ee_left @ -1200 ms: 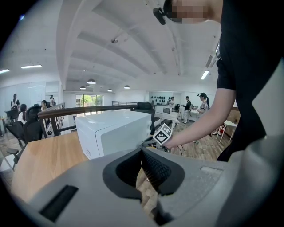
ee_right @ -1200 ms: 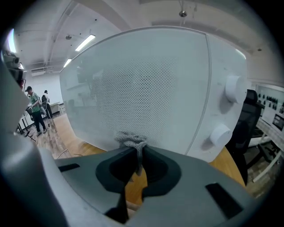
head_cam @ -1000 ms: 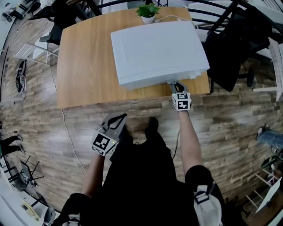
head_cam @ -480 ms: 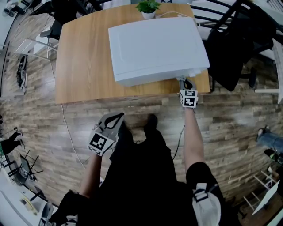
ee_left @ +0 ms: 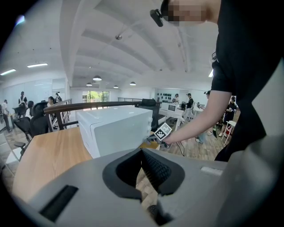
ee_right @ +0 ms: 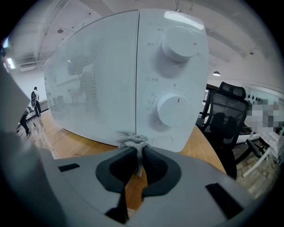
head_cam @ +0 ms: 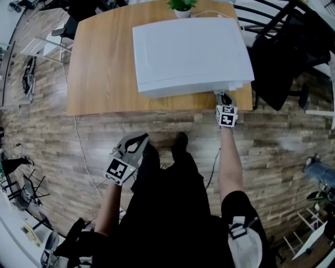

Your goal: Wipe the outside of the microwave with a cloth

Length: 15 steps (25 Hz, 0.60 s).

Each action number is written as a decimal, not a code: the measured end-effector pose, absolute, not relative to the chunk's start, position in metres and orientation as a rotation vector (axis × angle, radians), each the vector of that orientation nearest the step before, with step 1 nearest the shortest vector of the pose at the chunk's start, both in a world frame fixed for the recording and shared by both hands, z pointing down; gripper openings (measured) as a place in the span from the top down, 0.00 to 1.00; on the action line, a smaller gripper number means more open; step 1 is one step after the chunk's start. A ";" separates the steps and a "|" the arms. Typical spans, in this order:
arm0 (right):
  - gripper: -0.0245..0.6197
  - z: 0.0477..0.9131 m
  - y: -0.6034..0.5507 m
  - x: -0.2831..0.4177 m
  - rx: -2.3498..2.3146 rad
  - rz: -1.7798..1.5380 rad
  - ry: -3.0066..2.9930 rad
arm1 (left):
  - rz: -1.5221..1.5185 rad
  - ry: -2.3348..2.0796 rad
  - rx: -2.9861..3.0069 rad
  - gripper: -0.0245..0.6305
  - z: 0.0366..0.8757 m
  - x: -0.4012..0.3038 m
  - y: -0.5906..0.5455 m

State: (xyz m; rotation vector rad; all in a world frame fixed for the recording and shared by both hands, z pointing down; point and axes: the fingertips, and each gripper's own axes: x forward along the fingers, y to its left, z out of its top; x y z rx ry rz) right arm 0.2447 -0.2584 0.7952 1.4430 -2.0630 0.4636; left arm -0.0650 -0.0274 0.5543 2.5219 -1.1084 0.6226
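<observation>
A white microwave point(head_cam: 191, 52) stands on the wooden table point(head_cam: 99, 68), its front facing me. In the right gripper view its door point(ee_right: 97, 80) and two round knobs point(ee_right: 172, 108) fill the frame. My right gripper point(head_cam: 224, 99) is shut on a small grey cloth point(ee_right: 132, 142), which is bunched against the lower front of the microwave, below the bottom knob. My left gripper point(head_cam: 135, 142) hangs low beside my body, away from the table, shut with nothing between its jaws. In the left gripper view the microwave point(ee_left: 117, 128) and my right gripper point(ee_left: 162, 132) show ahead.
A small potted plant point(head_cam: 182, 6) sits at the table's far edge behind the microwave. A black office chair point(head_cam: 280, 57) stands close to the table's right side. A cable point(head_cam: 81, 152) trails over the wooden floor at the left. People stand far off in the room.
My right gripper with the cloth has slid rightward along the microwave's front edge to below the knobs. The left gripper has stayed low by my side.
</observation>
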 end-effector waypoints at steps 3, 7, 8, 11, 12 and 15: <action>0.92 0.798 -0.256 0.242 1.434 0.473 -2.078 | 0.619 -1.116 2.505 0.96 0.560 -0.066 -0.021; 0.92 0.802 -0.255 0.231 1.409 0.467 -2.089 | 0.613 -1.115 2.492 0.96 0.564 -0.066 -0.014; 0.92 0.802 -0.254 0.227 1.405 0.471 -2.093 | 0.611 -1.114 2.492 0.96 0.565 -0.066 -0.013; 0.92 0.803 -0.249 0.216 1.395 0.479 -2.101 | 0.603 -1.113 2.490 0.96 0.565 -0.067 -0.012; 0.92 0.805 -0.249 0.211 1.393 0.483 -2.105 | 0.603 -1.113 2.491 0.96 0.565 -0.068 -0.012; 0.92 0.809 -0.246 0.196 1.380 0.499 -2.126 | 0.602 -1.112 2.496 0.96 0.566 -0.070 -0.012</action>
